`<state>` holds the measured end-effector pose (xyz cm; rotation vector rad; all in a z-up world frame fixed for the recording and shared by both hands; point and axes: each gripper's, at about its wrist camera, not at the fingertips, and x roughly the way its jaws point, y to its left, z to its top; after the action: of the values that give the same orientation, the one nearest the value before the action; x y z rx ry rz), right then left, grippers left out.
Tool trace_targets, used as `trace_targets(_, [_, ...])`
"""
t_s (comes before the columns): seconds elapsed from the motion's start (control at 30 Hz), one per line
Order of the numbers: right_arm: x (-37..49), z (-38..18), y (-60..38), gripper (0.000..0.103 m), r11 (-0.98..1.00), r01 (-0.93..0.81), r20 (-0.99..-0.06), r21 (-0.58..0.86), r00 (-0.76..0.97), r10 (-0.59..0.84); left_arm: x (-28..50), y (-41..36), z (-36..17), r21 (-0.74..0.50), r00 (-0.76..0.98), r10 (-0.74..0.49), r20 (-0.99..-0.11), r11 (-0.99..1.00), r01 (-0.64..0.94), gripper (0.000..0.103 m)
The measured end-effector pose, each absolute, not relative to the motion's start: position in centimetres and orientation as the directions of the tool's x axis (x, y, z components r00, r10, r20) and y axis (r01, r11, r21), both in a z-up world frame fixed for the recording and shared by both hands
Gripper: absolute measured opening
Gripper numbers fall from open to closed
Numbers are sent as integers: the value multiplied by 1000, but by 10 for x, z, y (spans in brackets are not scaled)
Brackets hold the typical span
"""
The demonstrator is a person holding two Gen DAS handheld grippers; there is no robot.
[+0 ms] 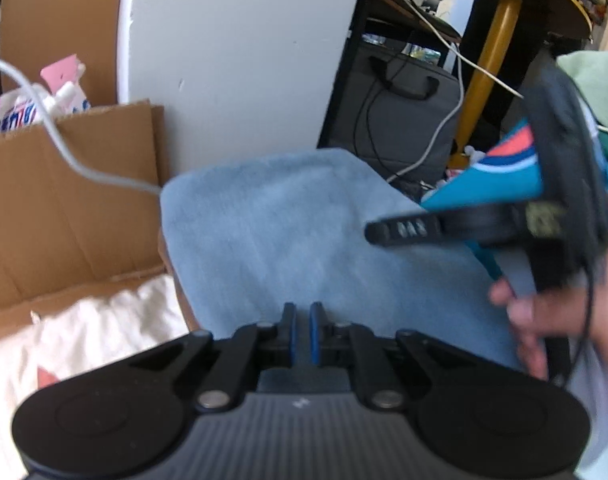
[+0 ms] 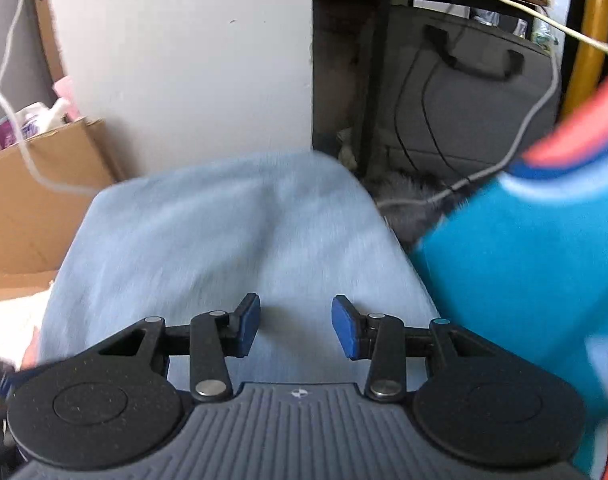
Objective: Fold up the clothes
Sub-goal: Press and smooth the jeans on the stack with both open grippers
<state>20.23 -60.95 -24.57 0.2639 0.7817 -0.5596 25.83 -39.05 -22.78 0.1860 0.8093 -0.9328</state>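
The left gripper (image 1: 303, 332) is nearly shut on the blue cloth's (image 1: 272, 232) near edge. The right gripper (image 2: 296, 326) stands half open and empty, over the cloth.

Soft daylight is filling both views evenly, casting no hard shadows. Motion blur is smearing the light blue cloth (image 2: 224, 240) and the teal garment (image 2: 524, 260), most heavily in the right wrist view. Fisheye distortion is bending the white wall panel (image 1: 240, 60) and darkening the corners.
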Motion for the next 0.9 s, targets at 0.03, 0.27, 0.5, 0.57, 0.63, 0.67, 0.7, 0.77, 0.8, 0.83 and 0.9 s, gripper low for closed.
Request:
trace_targets(0.03, [196, -247, -604, 47, 832, 555, -724, 3, 575, -381, 255, -387, -228, -188, 329, -643, -692, 601, 777, 8])
trace_targets(0.27, [159, -243, -588, 47, 840, 543, -727, 3, 577, -371, 241, -364, -229, -219, 309, -652, -693, 599, 770, 26])
trace_targets(0.5, [127, -239, -563, 47, 862, 507, -729, -7, 587, -351, 222, -345, -234, -296, 223, -677, -702, 562, 772, 78])
trace_targets(0.57, [117, -235, -555, 47, 864, 504, -722, -3, 597, -351, 222, -342, -242, -342, 185, -679, -710, 563, 752, 75])
trace_targets(0.63, [109, -233, -547, 47, 873, 488, -715, -13, 606, -350, 224, -337, -251, -405, 153, -690, -708, 574, 712, 69])
trace_targets(0.67, [107, -235, -542, 47, 878, 477, -714, -25, 606, -350, 227, -335, -254, -448, 131, -706, -696, 569, 690, 56])
trace_targets(0.7, [105, -236, -539, 47, 881, 472, -720, -23, 604, -342, 230, -332, -258, -491, 107, -724, -681, 561, 667, 49])
trace_targets(0.77, [100, -241, -534, 47, 883, 469, -734, -6, 598, -322, 235, -327, -264, -561, 66, -750, -658, 547, 621, 42])
trace_targets(0.8, [98, -243, -532, 47, 884, 467, -744, 1, 591, -311, 237, -326, -266, -573, 53, -749, -661, 549, 608, 40])
trace_targets(0.83, [98, -244, -530, 47, 887, 462, -756, 3, 581, -300, 238, -324, -268, -581, 42, -745, -665, 552, 598, 37])
trace_targets(0.9, [97, -245, -526, 47, 891, 454, -780, 9, 561, -278, 238, -320, -267, -578, 37, -727, -685, 574, 580, 35])
